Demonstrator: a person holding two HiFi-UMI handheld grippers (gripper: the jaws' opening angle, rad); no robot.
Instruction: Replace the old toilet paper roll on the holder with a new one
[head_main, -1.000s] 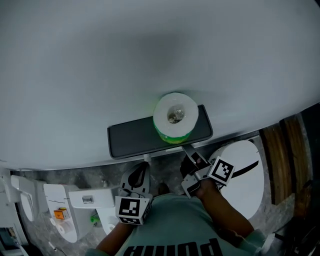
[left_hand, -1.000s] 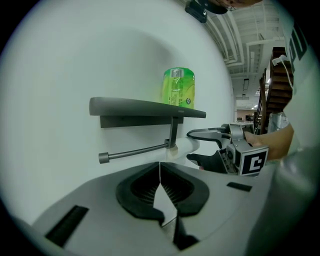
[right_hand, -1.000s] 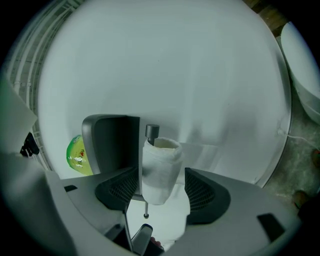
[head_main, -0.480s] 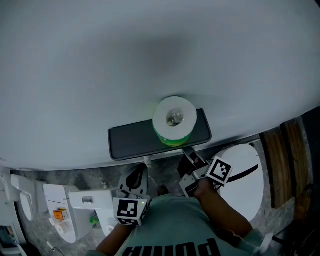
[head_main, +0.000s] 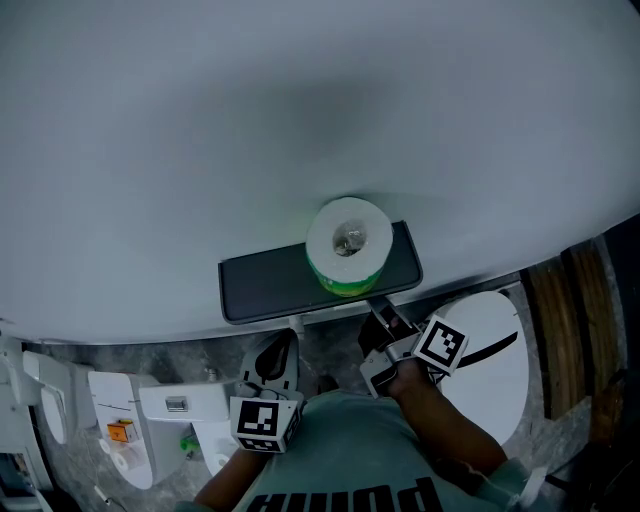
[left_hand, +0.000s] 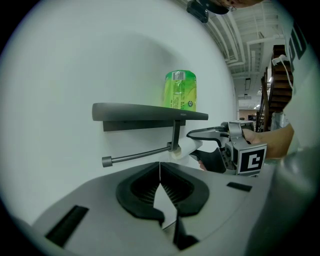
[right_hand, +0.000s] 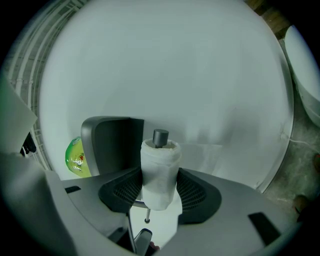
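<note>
Old toilet paper roll (right_hand: 160, 170), at the bracket end of the holder rod (left_hand: 137, 156), was clamped by the right gripper (right_hand: 160, 191), whose jaws had just been closing. The left gripper (left_hand: 160, 186) was shut and empty. Sliding the roll off was judged next.

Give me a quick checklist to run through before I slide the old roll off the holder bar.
1. Old roll between the right gripper pads: ok. The jaws have just been closing and the pads meet its sides.
2. Grip firm enough to pull: cannot tell.
3. Free end of the bar bare, with nothing blocking the slide-off: ok.
4. Left gripper out of the way: ok. It is shut, empty and apart from the bar.
5. New roll ready: ok. It stands upright in its green wrapper on the shelf.
</note>
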